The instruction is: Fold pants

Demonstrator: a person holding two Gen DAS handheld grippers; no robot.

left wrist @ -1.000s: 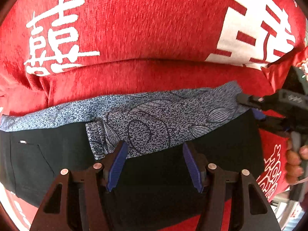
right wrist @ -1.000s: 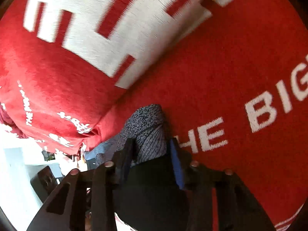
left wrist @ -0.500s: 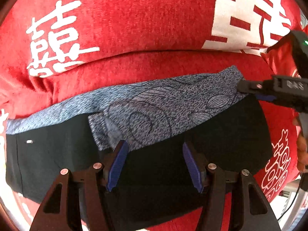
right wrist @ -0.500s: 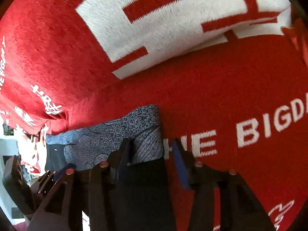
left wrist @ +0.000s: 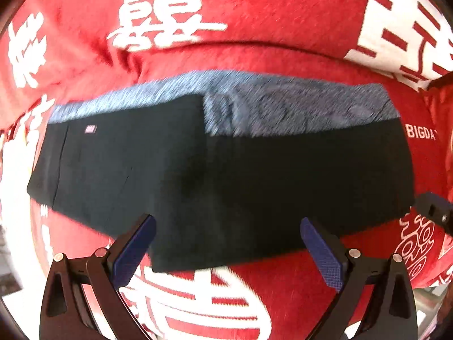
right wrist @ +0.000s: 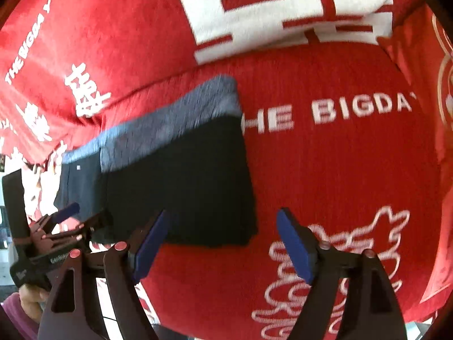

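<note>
Claws [left wrist: 228,250] [right wrist: 223,245] just opened, releasing folded pants [left wrist: 220,175].

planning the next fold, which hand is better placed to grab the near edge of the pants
Left. The left gripper straddles the pants' near edge, fingers wide apart; the right gripper hangs mostly over the red blanket past their corner.

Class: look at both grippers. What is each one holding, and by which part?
Nothing. The left gripper and right gripper have just opened, clear of the folded pants.
</note>
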